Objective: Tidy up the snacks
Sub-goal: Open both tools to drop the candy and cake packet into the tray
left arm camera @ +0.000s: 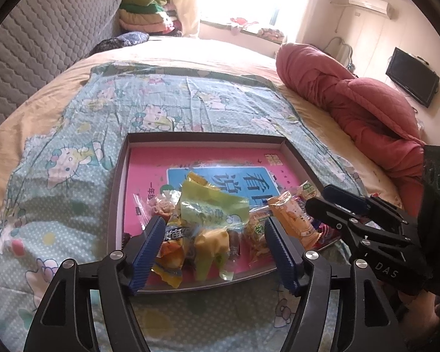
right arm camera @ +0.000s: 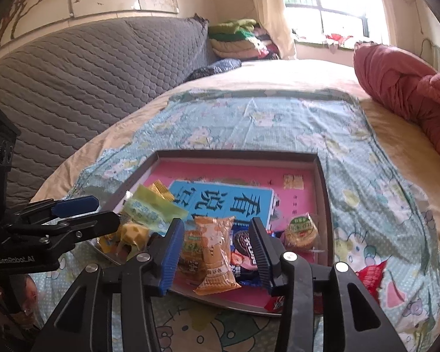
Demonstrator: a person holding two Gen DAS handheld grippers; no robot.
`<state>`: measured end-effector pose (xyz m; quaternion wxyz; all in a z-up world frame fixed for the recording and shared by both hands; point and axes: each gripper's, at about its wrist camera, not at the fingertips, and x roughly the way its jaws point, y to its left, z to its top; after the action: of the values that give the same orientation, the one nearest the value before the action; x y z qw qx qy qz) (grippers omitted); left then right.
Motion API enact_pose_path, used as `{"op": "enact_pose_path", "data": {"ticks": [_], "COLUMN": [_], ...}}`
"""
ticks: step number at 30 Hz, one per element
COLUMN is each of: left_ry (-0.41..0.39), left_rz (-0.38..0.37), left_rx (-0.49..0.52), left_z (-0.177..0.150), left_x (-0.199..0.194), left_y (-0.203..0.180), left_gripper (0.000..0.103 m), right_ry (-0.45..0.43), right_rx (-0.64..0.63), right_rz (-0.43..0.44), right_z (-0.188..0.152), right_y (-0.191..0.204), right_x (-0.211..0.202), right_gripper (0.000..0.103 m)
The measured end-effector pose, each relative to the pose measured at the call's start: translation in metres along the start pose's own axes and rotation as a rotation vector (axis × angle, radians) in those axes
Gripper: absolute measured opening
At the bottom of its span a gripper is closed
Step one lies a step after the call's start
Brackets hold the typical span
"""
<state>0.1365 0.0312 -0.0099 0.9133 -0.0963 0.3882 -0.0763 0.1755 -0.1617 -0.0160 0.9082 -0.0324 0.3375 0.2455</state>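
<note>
**Both jaws apart over the snack pile in the tray**

The left gripper (left arm camera: 212,248) hangs with its jaws apart; its blue pads stand on either side of a heap of wrapped snacks, pressing on none of them. Between those pads lie a green packet (left arm camera: 211,205), a yellow packet (left arm camera: 212,245) below it and a yellow-and-blue packet (left arm camera: 173,252) toward the left pad. Just outside the right pad lies an orange packet (left arm camera: 293,220).

The right gripper (right arm camera: 217,249) also has its jaws apart. That same orange packet (right arm camera: 215,252) lies between them, nearer the left pad, with a dark blue cookie packet (right arm camera: 243,249) beside it against the right pad; whether the pad actually touches the wrapper I cannot tell. Just right of the jaws sits a round cracker pack (right arm camera: 302,231), and below the right jaw a red packet (right arm camera: 369,272) lies outside the tray on the sheet.

All the other snacks rest in a shallow dark-rimmed tray (right arm camera: 322,182) with a pink printed floor. The tray sits on a pale blue cartoon sheet (left arm camera: 73,152) spread over the bed, with a rolled red quilt (left arm camera: 352,96) far off to the right.
</note>
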Motion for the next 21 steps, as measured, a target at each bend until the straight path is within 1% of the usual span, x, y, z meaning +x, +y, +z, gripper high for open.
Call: {"op": "enact_pose_path", "data": {"ticks": [2, 4, 9, 15, 17, 20, 21], "left_ry": [-0.005, -0.003, -0.010, -0.034, -0.040, -0.040, -0.037], "left_rz": [0.006, 0.013, 0.034, 0.074, 0.088, 0.111, 0.119], "left_rx": [0.003, 0.007, 0.012, 0.021, 0.016, 0.005, -0.008], "left_z": [0.001, 0.001, 0.000, -0.001, -0.002, -0.006, -0.009], "left_x": [-0.004, -0.007, -0.017, -0.037, -0.045, -0.056, -0.059], "left_y": [-0.002, -0.003, -0.006, -0.008, -0.007, -0.006, -0.005], "left_gripper": [0.076, 0.080, 0.081, 0.081, 0.081, 0.081, 0.081], "right_ry": [-0.029, -0.059, -0.105, -0.163, -0.170, -0.157, -0.148], "right_rx": [-0.015, -0.027, -0.032, -0.016, 0.001, 0.021, 0.032], "right_rz": [-0.007, -0.016, -0.036, -0.066, -0.072, -0.077, -0.077], "right_z": [0.002, 0.003, 0.003, 0.000, -0.001, -0.004, -0.006], "right_y": [0.004, 0.009, 0.014, 0.018, 0.019, 0.020, 0.020], "right_x": [-0.008, -0.016, -0.037, -0.062, -0.069, -0.075, -0.077], "right_gripper": [0.048, 0.060, 0.064, 0.076, 0.080, 0.087, 0.092]}}
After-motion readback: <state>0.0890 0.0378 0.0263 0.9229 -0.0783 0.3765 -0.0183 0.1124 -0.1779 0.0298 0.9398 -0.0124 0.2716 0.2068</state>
